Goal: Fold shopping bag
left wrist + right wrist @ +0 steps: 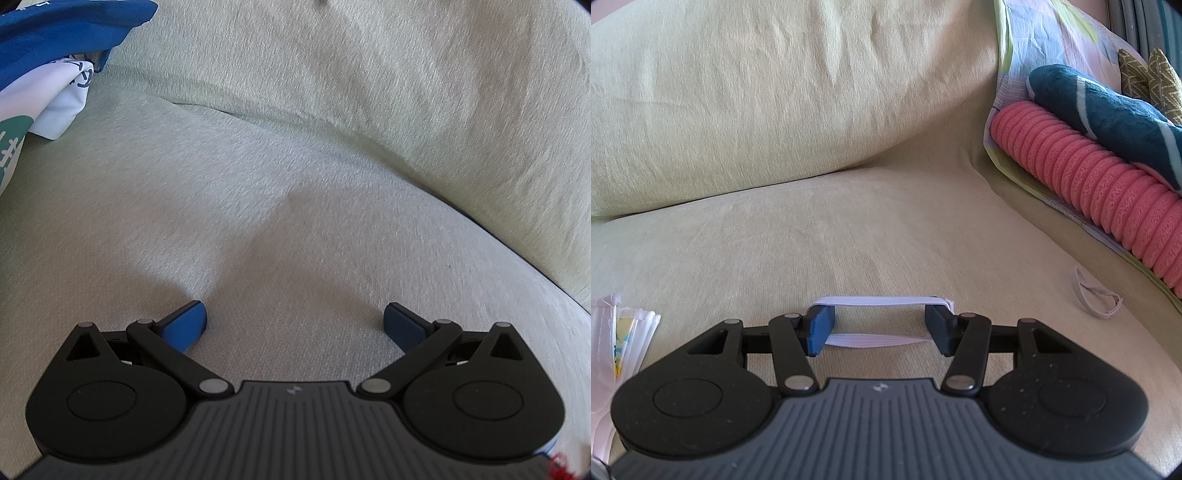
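A bundle of shopping bags (pixel 48 85), blue and white with green print, lies on the sofa seat at the far left of the left wrist view. My left gripper (pixel 295 317) stands open over bare seat fabric, well to the right of the bags, with nothing between its fingers. In the right wrist view a white elastic band (pixel 879 300) is stretched around the outside of both fingers of my right gripper (pixel 879 321), whose jaws stand half apart with no thing between the pads. A folded white bag (pixel 613 343) lies at the left edge.
A second white elastic band (pixel 1093 291) lies loose on the sofa seat (pixel 849 229) to the right. A pink ribbed roll (pixel 1089 177) and a teal striped cloth (pixel 1108 107) lie on a patterned sheet at the right. The back cushion (pixel 775 92) rises behind.
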`<state>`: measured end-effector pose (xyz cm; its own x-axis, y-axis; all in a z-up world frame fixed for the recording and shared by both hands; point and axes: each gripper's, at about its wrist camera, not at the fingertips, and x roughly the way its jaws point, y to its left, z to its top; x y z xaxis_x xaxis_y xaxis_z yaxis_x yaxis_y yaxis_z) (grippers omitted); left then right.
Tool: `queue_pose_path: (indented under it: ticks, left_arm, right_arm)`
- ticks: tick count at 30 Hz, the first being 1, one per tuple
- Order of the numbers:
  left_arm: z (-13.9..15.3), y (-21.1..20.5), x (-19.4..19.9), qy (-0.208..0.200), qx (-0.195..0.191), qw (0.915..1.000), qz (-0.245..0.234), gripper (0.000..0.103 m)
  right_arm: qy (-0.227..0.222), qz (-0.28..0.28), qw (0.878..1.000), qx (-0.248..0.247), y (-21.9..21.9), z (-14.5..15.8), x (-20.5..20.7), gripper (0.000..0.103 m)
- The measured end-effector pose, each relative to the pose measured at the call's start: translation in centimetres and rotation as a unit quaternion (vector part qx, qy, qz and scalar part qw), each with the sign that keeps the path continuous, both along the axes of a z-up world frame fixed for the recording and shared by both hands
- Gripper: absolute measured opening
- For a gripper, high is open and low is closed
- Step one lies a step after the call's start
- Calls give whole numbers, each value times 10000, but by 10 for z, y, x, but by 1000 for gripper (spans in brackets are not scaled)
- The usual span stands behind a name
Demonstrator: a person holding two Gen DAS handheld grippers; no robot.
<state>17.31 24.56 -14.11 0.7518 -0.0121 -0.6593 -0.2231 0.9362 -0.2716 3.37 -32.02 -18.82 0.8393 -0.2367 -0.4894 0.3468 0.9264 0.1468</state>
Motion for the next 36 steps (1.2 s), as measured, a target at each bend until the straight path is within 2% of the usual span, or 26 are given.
queue_pose_path:
  ticks: [36]
  left_arm:
    - [-2,2,0,-10,7,10000,9,103]
  right_arm:
    - [-4,-1,10000,4,1,0,0,51]
